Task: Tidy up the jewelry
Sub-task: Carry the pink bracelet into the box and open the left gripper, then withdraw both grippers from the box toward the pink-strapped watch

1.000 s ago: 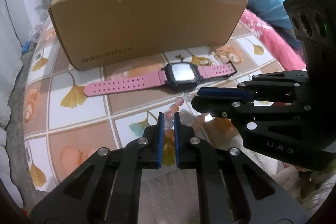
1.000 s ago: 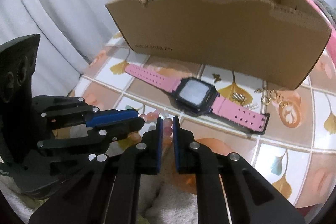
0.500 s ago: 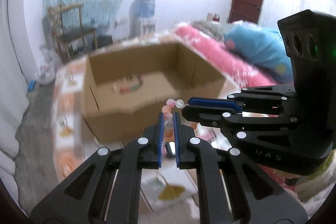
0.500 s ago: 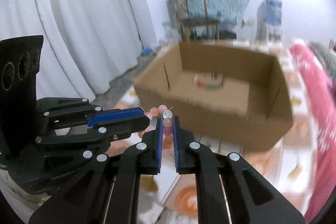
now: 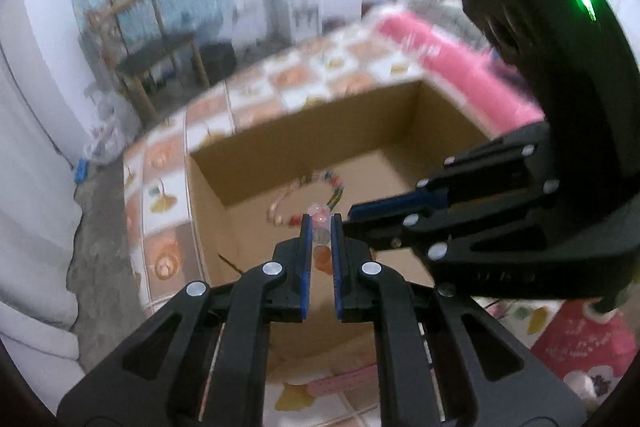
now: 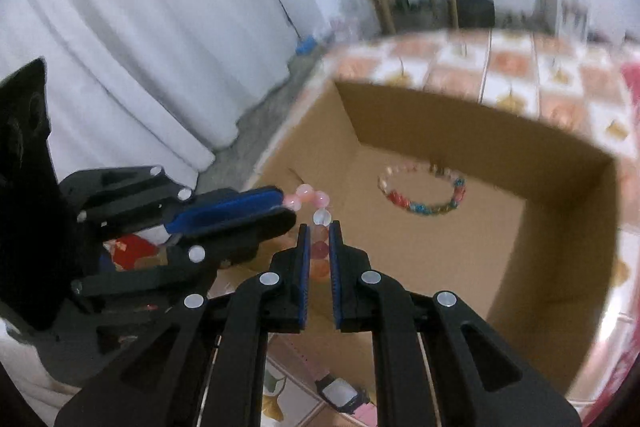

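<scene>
Two grippers, left (image 5: 319,227) and right (image 6: 319,233), both clamped on one pink bead bracelet (image 6: 314,205), held above the open cardboard box (image 6: 560,227) near its front-left corner. Colourful bracelet (image 6: 424,191) already on the box floor. Judged light, limp, glassy-slick; best pinched across single beads, gently.

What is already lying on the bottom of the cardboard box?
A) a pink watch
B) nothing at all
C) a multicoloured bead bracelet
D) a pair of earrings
C: a multicoloured bead bracelet lies in a ring on the floor of the cardboard box, while the pink watch sits outside it on the table.
</scene>
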A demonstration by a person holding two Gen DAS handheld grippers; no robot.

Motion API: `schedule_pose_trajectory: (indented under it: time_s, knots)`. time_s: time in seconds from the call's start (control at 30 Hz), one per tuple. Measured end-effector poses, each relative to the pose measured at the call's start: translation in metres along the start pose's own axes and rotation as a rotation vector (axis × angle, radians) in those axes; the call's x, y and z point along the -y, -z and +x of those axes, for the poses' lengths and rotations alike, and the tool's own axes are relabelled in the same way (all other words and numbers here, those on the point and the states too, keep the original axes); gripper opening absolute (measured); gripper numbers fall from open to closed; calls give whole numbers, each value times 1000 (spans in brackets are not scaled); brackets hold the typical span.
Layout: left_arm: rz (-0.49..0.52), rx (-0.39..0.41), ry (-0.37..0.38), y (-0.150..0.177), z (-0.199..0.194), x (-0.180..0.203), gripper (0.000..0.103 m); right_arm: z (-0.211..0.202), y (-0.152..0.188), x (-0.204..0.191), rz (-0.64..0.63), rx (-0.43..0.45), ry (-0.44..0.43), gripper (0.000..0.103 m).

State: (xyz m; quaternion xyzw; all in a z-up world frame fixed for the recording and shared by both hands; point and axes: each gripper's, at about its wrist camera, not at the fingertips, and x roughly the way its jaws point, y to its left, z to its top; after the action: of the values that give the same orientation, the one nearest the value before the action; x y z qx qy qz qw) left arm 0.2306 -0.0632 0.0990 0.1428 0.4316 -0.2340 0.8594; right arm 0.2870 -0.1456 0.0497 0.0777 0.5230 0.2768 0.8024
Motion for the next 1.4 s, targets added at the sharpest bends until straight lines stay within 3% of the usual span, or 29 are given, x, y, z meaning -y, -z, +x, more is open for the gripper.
schedule_pose_trajectory:
  time_s: [0.13,0.3,0.37,0.47,0.53,0.63,0.7,0.77,0.8,0.9,1.0,1.1,1.17,1.3,1.4]
  knots:
    - [5,-122,-14,4,39,-15,8,41,-11,31,126,-157,-111,10]
    - [-14,-254,-21,3,70,-31,9,79,-16,44,212,-297,-159,10]
    - [-18,-265,-29,3,69,-33,9,90,-18,46,236,-337,-162,10]
    - [-40,-253,-11,1,63,-36,34,100,-19,45,246,-371,-151,10]
    - [-55,-228,-9,-1,55,-39,39,102,-18,45,255,-384,-150,11]
    - [-61,-189,-41,0,39,-41,44,91,-15,46,271,-350,-155,11]
    - [-61,-130,-50,3,15,-40,48,64,-12,41,254,-274,-151,11]
    - [-61,-61,-63,8,-11,-38,61,33,-4,34,224,-195,-153,11]
    - [-55,-21,-69,11,-25,-36,65,7,4,27,195,-131,-148,15]
    - [-33,123,-101,33,-76,-27,81,-59,34,11,100,48,-104,42]
    - [-45,218,-96,71,-112,-16,91,-102,74,-4,36,166,-80,53]
    - [-105,210,-65,104,-111,-11,93,-122,140,-13,29,228,-90,61]
    - [-173,155,-22,133,-89,-6,93,-112,170,-15,50,230,-72,63]
    - [-270,5,36,172,-27,9,93,-66,219,-10,113,206,64,63]
    - [-317,-51,46,186,6,17,93,-34,239,-13,166,169,167,63]
